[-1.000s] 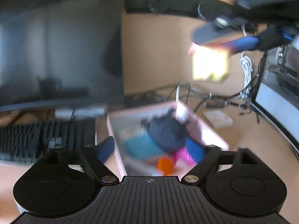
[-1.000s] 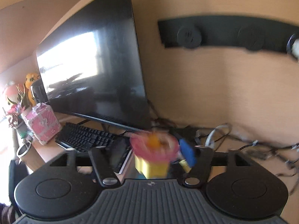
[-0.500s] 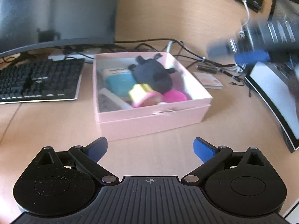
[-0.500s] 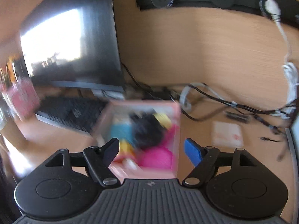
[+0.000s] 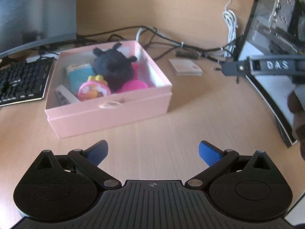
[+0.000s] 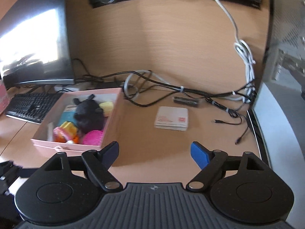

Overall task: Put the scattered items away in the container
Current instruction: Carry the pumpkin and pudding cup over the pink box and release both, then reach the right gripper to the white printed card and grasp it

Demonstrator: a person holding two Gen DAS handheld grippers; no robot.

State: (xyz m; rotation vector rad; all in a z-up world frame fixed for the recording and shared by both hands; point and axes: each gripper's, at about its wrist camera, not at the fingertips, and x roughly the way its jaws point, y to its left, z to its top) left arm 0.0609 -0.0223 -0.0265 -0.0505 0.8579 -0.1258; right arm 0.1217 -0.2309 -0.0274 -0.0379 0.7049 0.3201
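A pink box [image 5: 114, 112] stands on the wooden desk and holds a black plush toy [image 5: 112, 66], a blue item [image 5: 80, 76], a pink and yellow toy [image 5: 94, 90] and a pink ball [image 5: 134, 85]. The box also shows in the right wrist view [image 6: 112, 118], left of centre. My left gripper [image 5: 153, 152] is open and empty, above bare desk in front of the box. My right gripper [image 6: 154, 153] is open and empty, right of the box. Part of the right gripper's body [image 5: 266, 66] shows at the right of the left wrist view.
A black keyboard [image 5: 21, 80] and a monitor [image 6: 34, 38] stand left of the box. A white card pack [image 6: 171, 118] lies right of it, with black cables [image 6: 181, 91] along the back wall. A computer case [image 5: 276, 38] stands at the right edge.
My right gripper let go of the pink and yellow toy, which now lies in the box. Both grippers have pulled back from the box and are open.
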